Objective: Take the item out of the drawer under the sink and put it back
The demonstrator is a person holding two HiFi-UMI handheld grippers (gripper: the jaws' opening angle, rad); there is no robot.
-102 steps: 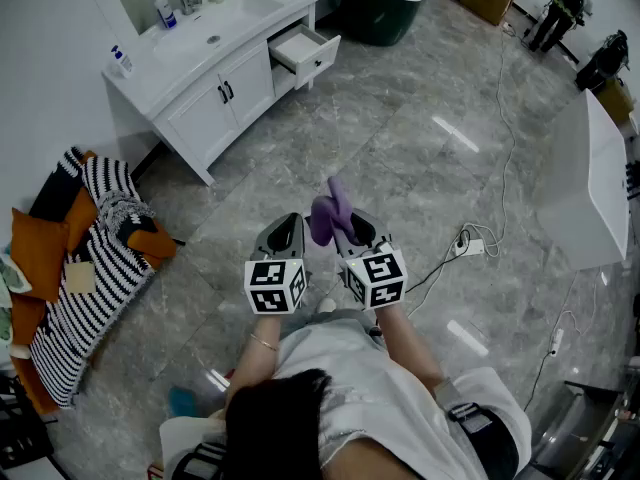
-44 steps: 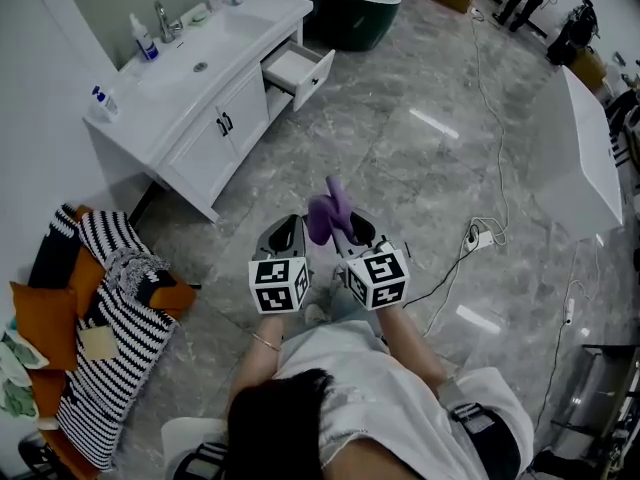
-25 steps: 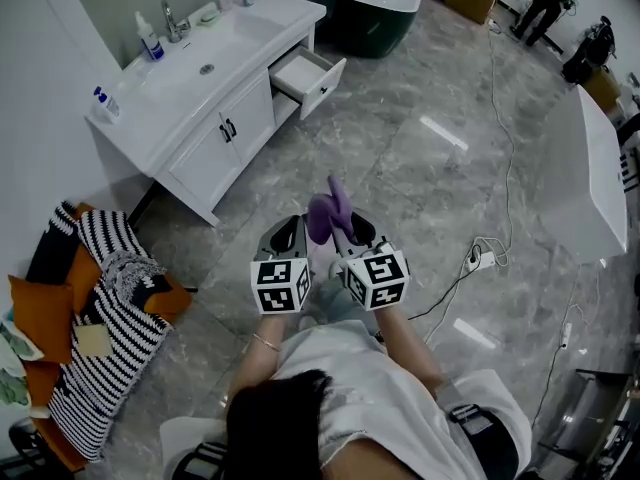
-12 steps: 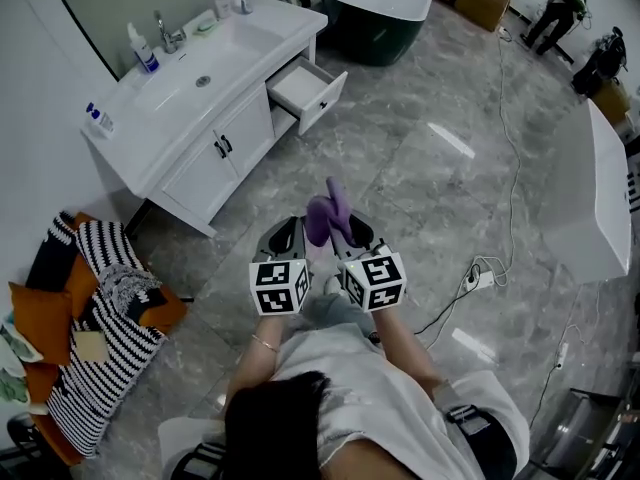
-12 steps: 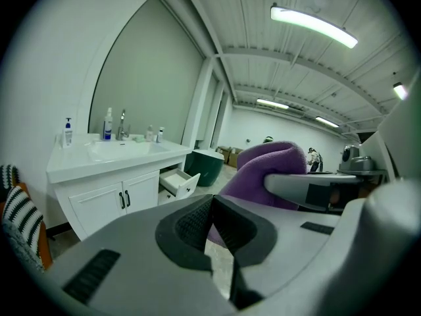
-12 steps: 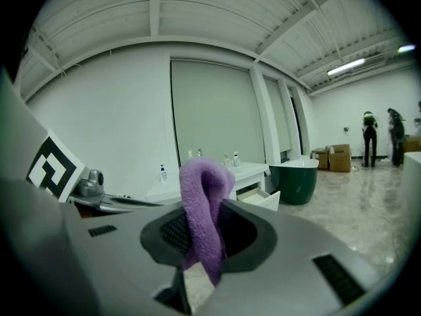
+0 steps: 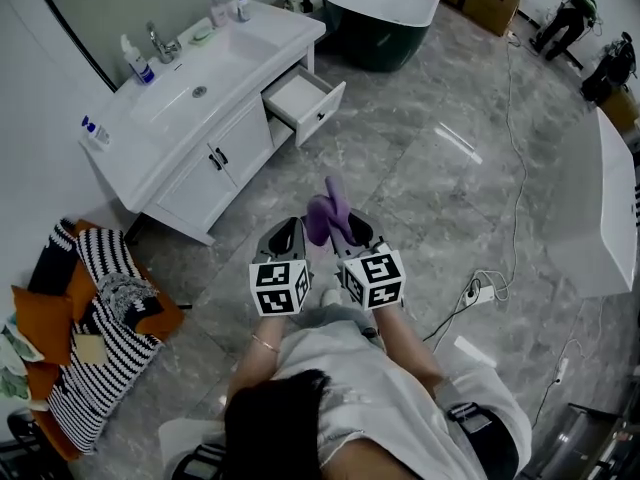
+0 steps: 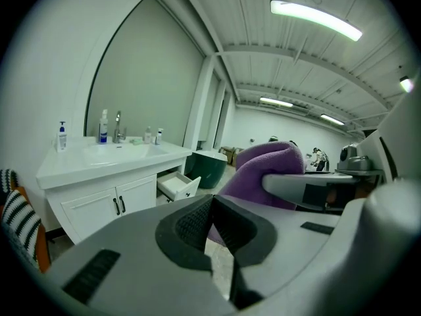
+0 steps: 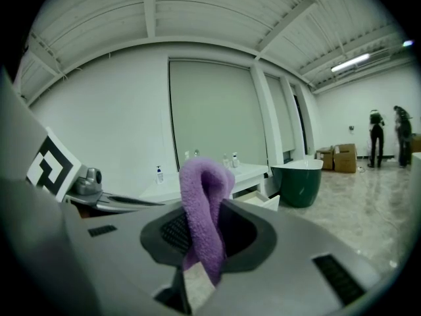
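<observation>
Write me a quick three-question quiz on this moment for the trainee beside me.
1. True or false: the left gripper is shut with nothing between its jaws.
2. What does the right gripper hold? A. a purple terry cloth; B. a white soap bottle; C. nothing.
3. Fill in: the white vanity's drawer, near the dark green bathtub, stands ____.
Key: 1 true; 2 A; 3 open.

We can read no words, numbers or brand names anywhere, since the labels on the bottles (image 7: pixel 131 58) standing on the vanity (image 7: pixel 262 46) are too small.
</observation>
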